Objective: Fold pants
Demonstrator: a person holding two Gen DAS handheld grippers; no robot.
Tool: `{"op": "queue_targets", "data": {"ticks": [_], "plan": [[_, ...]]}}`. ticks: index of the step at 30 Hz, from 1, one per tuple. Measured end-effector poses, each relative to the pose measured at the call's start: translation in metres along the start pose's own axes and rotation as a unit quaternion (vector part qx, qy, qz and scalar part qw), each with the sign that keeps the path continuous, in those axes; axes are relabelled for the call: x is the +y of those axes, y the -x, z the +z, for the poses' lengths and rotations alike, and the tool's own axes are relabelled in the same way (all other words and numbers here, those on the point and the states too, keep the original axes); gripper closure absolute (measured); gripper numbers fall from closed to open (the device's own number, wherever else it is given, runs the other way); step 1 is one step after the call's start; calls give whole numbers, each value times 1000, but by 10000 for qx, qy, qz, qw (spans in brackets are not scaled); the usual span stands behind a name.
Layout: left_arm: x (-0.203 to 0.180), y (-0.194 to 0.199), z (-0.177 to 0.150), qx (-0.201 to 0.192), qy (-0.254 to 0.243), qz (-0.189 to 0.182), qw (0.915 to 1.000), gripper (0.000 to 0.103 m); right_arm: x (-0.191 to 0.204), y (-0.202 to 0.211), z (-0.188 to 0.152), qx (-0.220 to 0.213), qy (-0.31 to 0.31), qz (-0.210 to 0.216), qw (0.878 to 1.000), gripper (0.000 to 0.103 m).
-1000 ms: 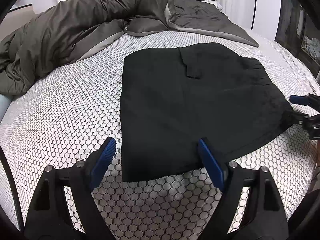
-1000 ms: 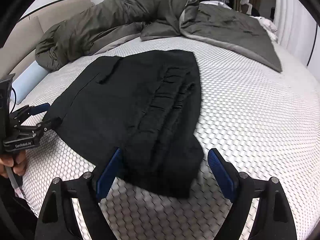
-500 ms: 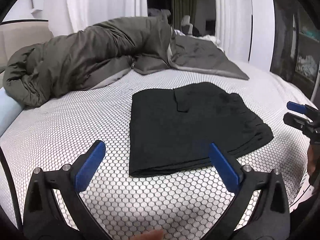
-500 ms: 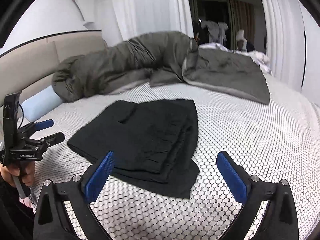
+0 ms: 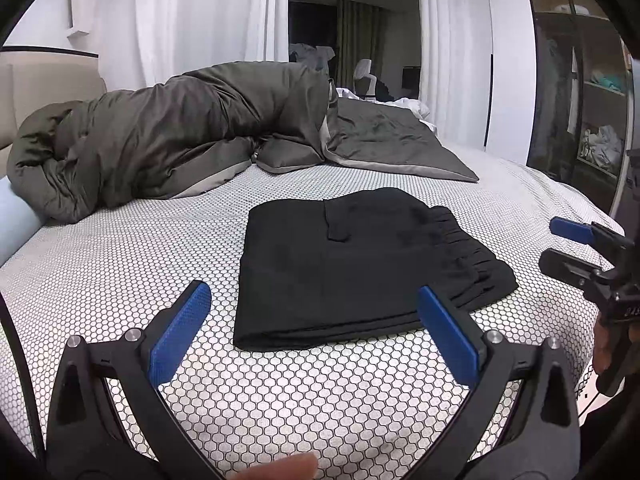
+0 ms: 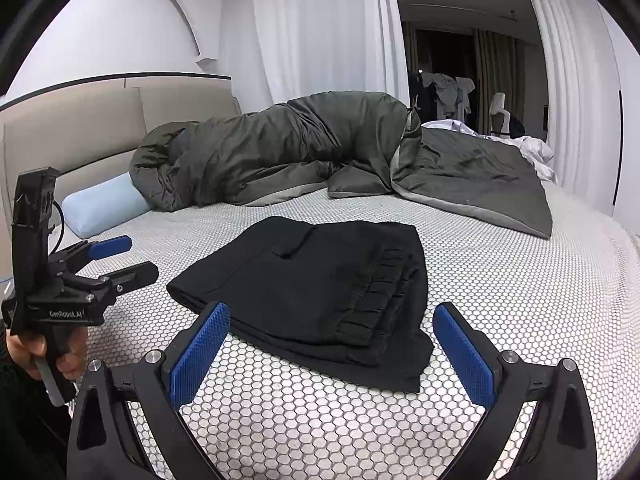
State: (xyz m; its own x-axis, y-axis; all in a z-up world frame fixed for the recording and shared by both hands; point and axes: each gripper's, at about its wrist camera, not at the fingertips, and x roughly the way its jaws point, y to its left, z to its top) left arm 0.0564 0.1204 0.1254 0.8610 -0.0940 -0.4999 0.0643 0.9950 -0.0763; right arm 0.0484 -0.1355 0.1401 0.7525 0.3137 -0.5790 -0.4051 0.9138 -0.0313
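Black pants (image 5: 352, 264) lie folded into a flat rectangle on the bed, the elastic waistband at the right edge; they also show in the right wrist view (image 6: 320, 288). My left gripper (image 5: 312, 332) is open and empty, held back from the pants' near edge; it shows at the left of the right wrist view (image 6: 120, 258). My right gripper (image 6: 332, 344) is open and empty, just short of the waistband corner; it shows at the right of the left wrist view (image 5: 560, 244).
The bed has a white honeycomb-pattern sheet (image 5: 120, 272). A bunched dark grey duvet (image 5: 192, 136) lies across the far side. A light blue pillow (image 6: 104, 208) rests by the beige headboard (image 6: 80, 128). A dark shelf unit (image 5: 580, 112) stands at the right.
Both grippers have let go of the pants and drawn back and up from the bed. The pants now lie folded and farther off in both views.
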Motion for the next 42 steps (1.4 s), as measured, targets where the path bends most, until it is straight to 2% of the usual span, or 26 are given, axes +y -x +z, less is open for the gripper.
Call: {"op": "queue_targets", "data": {"ticks": [42], "plan": [[-1,3,-1,-65,54,113,9999,0,1,-5,1,53,108,-2,9999,0]]}}
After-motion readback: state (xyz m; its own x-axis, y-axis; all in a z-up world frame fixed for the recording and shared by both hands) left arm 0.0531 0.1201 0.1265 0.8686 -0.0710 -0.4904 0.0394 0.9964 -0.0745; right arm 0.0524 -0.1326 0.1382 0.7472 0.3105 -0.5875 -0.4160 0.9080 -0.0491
